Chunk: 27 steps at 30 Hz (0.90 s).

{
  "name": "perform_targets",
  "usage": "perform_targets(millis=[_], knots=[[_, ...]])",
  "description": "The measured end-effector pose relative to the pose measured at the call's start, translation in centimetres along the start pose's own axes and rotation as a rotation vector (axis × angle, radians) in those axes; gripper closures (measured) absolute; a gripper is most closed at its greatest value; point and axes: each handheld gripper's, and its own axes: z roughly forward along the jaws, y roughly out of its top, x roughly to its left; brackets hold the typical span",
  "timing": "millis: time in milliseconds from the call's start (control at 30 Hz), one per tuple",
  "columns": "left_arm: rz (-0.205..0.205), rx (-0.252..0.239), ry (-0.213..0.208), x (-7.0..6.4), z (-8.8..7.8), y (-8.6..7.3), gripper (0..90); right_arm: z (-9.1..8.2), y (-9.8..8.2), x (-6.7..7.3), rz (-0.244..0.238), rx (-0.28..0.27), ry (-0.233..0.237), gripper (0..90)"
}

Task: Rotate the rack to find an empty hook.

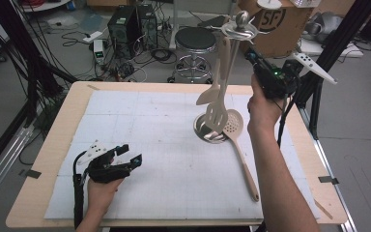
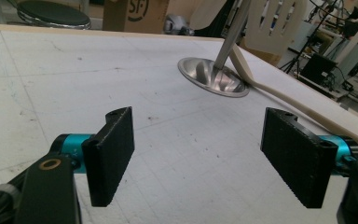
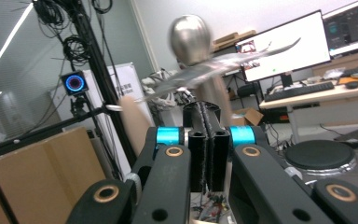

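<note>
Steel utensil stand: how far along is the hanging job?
Done: a beige slotted turner and a beige spoon hang on the steel utensil stand. In hand: the right gripper, jaws shut with nothing visible between them, is up by the stand's hooks. Left: the beige perforated skimmer lies on the white mat; the left gripper rests open.

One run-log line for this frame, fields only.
left tool: open, low over mat | right tool: shut, empty, raised by rack top | skimmer: on mat against rack base
</note>
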Motion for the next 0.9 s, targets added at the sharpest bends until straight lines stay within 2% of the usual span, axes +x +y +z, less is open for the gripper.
perform_targets(millis=[167,300,467,567,800,900], knots=[[0.002,0.003,0.000,0.0,0.0,0.0,26.3,-0.1,0.5,-1.3,0.035,-0.017,-0.003,90.0],[-0.001,-0.003,0.005,0.1,0.0,0.0,26.4,0.1,1.2,-1.7,0.055,-0.037,0.003,90.0],[-0.001,-0.002,0.004,0.1,0.0,0.0,26.3,0.2,1.4,-0.8,0.025,-0.029,0.031,90.0],[0.003,0.003,0.000,0.0,0.0,0.0,26.4,0.2,1.2,0.0,-0.007,-0.029,0.027,90.0],[0.001,0.002,0.003,-0.1,0.1,0.0,26.3,0.3,0.7,1.3,-0.033,-0.029,0.046,90.0],[0.001,0.006,0.001,-0.1,0.1,-0.1,26.3,0.4,0.6,1.6,-0.028,-0.027,0.053,90.0]])
